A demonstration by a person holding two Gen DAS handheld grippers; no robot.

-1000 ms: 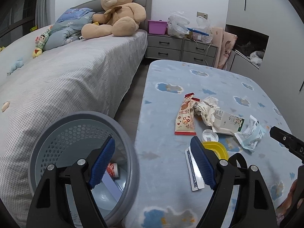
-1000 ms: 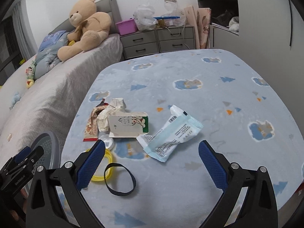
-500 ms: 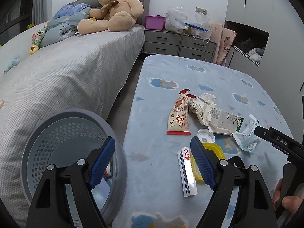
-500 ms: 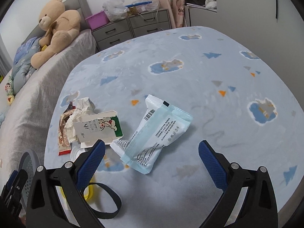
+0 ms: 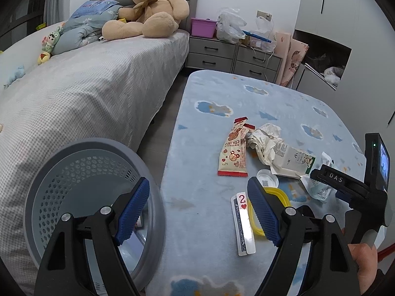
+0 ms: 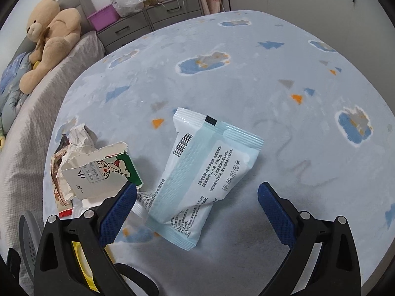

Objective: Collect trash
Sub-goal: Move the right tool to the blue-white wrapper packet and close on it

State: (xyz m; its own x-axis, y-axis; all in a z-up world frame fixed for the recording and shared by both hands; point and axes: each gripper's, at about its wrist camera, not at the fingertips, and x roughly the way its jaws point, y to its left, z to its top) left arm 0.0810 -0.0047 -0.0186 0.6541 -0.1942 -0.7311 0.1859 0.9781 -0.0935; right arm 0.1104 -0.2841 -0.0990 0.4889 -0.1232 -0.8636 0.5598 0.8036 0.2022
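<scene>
A crinkled pale-blue plastic pouch (image 6: 205,177), printed with a barcode and small text, lies flat on the fleecy blue cloud-patterned tabletop (image 6: 271,98), its lower end between the wide-spread, empty blue ribbed pads of the right claw (image 6: 197,209) and nearer the left pad. Just to its left sits a torn white-and-green carton (image 6: 98,172) with a cartoon rabbit, resting against a wad of crumpled white paper (image 6: 79,135).

From the left wrist camera, the same heap shows a glossy red-and-cream snack wrapper (image 5: 234,153) lying flat beside the paper wad, with a small clear round plastic lid (image 5: 267,178) just below the carton. A yellow plastic ring (image 5: 277,197) lies partly hidden behind the right pad of the left claw (image 5: 198,212), which is also spread wide and holds nothing. Two playing cards (image 5: 243,222), a red two of hearts uppermost, lie just inside that pad. The left pad hangs over a round grey perforated plastic waste basket (image 5: 86,172) standing beside the tabletop, below the edge of a bed (image 5: 86,93) covered in grey checked fabric. A tan teddy bear (image 5: 150,7) sits at the headboard, grey drawers (image 5: 222,54) beyond.
</scene>
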